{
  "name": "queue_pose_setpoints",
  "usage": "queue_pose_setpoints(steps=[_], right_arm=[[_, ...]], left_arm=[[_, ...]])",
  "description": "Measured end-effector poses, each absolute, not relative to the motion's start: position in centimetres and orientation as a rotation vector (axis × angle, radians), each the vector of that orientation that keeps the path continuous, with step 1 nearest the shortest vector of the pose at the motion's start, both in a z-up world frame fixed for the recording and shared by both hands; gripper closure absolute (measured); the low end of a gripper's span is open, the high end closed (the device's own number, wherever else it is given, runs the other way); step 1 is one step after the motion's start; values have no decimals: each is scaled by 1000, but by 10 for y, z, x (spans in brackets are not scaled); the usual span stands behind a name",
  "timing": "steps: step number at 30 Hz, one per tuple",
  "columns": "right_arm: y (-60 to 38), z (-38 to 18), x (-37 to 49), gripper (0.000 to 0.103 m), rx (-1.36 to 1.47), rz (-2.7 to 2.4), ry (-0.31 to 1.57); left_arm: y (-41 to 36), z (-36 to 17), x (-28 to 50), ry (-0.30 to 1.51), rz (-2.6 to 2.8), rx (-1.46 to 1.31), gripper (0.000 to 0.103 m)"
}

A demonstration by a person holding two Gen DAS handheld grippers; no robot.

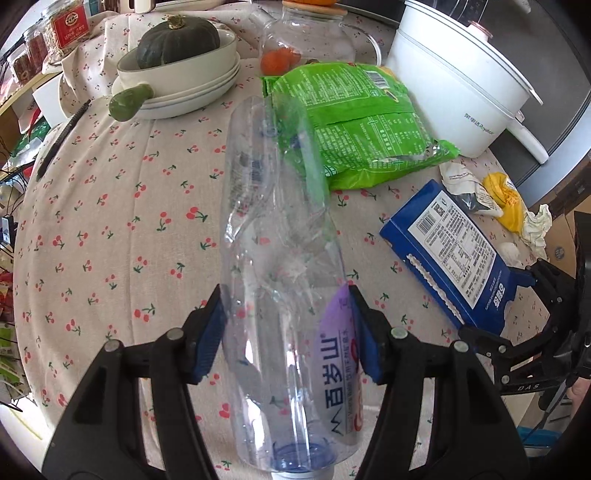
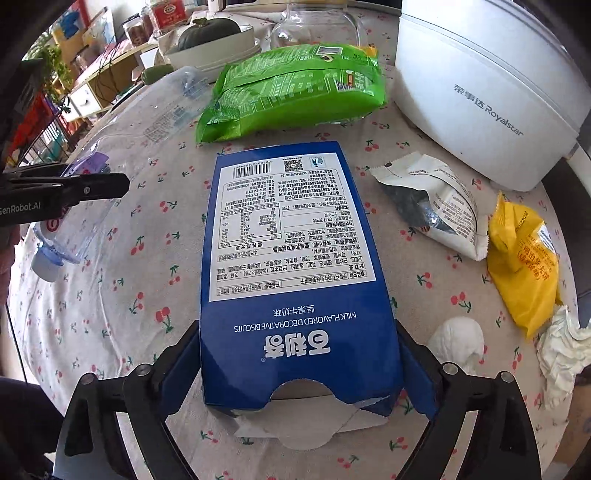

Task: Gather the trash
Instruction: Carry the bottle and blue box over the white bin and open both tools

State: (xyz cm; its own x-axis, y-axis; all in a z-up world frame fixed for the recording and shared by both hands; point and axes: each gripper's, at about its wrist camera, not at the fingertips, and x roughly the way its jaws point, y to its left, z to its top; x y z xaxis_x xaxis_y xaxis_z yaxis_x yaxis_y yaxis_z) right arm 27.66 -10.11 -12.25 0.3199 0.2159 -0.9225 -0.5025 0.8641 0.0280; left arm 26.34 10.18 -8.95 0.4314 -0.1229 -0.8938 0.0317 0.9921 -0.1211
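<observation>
My left gripper (image 1: 286,328) is shut on a crushed clear plastic bottle (image 1: 280,258) with a purple label; the blue pads press its sides. The bottle also shows in the right wrist view (image 2: 74,221), cap toward me. My right gripper (image 2: 299,354) is shut on a blue biscuit box (image 2: 291,236), with its jaws against the box's near sides; the box also shows in the left wrist view (image 1: 454,251). A green snack bag (image 1: 354,118) lies behind both. A white wrapper (image 2: 436,206), a yellow wrapper (image 2: 524,262) and crumpled paper (image 2: 561,350) lie at the right.
A white electric pot (image 2: 491,85) stands at the back right. Stacked plates with a dark squash (image 1: 177,77) and a glass jar (image 1: 306,33) stand at the back. The cherry-print tablecloth (image 1: 129,221) covers a round table; its edge curves at left.
</observation>
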Motion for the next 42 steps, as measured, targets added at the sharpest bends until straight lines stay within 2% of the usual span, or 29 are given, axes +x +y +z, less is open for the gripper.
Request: queue_pose_setpoints(steps=[20, 33, 42], right_arm=[[-176, -22, 158, 10, -120, 369, 1030], [-261, -8, 89, 10, 6, 225, 1014], [-323, -14, 45, 10, 112, 138, 1030]], left_arm=[[59, -40, 174, 1039, -259, -124, 40], [-17, -22, 119, 962, -456, -30, 39], [-79, -28, 79, 958, -614, 49, 39]])
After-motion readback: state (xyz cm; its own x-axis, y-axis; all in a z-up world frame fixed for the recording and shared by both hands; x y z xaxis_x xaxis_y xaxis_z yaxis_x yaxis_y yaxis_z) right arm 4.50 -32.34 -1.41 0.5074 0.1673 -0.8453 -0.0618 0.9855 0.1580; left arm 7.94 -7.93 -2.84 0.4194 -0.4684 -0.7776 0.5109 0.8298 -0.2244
